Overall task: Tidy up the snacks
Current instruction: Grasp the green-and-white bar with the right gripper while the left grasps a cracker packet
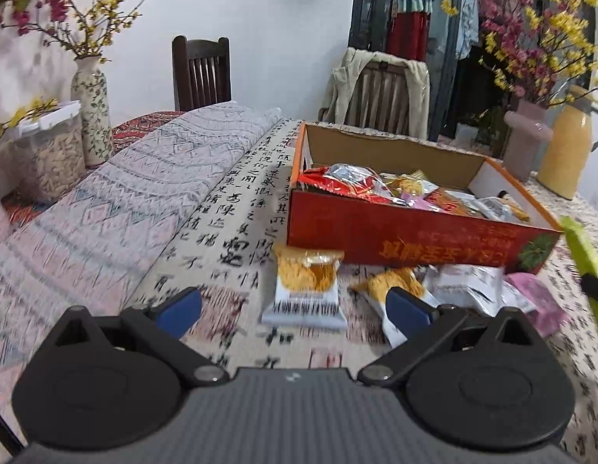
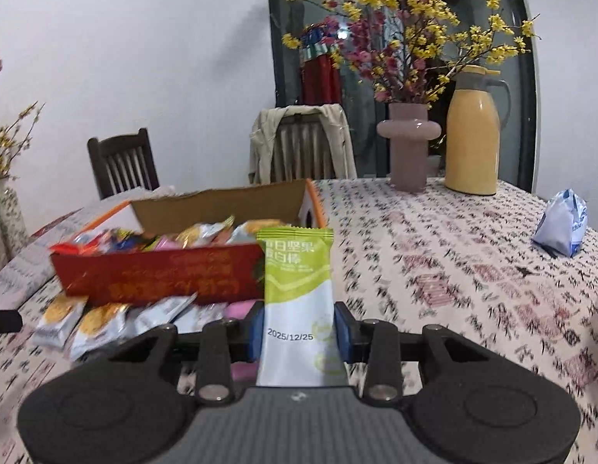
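A red cardboard box (image 1: 411, 237) holds several snack packets and also shows in the right wrist view (image 2: 156, 272). Loose packets lie on the table in front of it: an orange-and-white packet (image 1: 304, 290), white packets (image 1: 469, 288) and a pink one (image 1: 539, 301). My left gripper (image 1: 295, 309) is open and empty, just above the table in front of the orange-and-white packet. My right gripper (image 2: 299, 334) is shut on a green-and-white snack bar (image 2: 297, 301), held upright near the box's right corner. The bar's edge shows in the left wrist view (image 1: 585, 259).
A patterned tablecloth (image 2: 453, 270) covers the table. A pink vase with flowers (image 2: 409, 147), a yellow thermos jug (image 2: 473, 135) and a white-blue bag (image 2: 562, 228) stand at the right. A folded cloth (image 1: 117, 193), a floral vase (image 1: 92, 112) and a clear container (image 1: 47, 154) are at the left. Chairs stand behind.
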Motion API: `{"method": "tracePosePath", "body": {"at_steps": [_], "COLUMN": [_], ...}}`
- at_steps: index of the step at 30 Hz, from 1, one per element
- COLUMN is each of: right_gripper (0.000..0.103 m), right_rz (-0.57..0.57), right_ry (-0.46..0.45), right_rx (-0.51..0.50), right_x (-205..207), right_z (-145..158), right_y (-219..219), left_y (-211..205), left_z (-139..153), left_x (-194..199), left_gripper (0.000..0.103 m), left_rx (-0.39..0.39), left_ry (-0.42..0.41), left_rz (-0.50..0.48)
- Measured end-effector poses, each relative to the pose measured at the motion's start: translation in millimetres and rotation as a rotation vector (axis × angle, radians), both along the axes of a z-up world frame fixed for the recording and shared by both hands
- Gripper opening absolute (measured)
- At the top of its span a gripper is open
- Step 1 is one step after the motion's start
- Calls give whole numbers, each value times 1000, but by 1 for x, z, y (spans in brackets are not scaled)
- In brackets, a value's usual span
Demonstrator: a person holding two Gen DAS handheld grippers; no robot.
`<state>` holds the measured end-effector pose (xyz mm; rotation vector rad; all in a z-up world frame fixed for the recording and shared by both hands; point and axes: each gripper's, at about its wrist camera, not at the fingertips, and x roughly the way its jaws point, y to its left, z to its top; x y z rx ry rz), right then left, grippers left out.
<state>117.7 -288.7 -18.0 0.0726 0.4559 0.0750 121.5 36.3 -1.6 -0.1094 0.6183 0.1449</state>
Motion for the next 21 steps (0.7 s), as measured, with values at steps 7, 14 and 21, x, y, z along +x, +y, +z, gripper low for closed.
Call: {"method": "tracePosePath", "body": {"at_steps": [7,14,21], "right_gripper": [36,36,36], "right_rz": [1,12,36], "right_ry": [-23,-44,-41], "right_rx": [50,90,90], "right_x": [24,27,25], "right_z": [-6,-13,-17], "right_y": [-4,-10,-7], "left_y": [-8,-14,-23], "left_z": [-15,-34,-30], "left_x": [50,71,65], "left_gripper": [97,57,41], "left_rx": [52,48,49], "left_ry": [87,168,141], "left_rz": [35,2,-22]}}
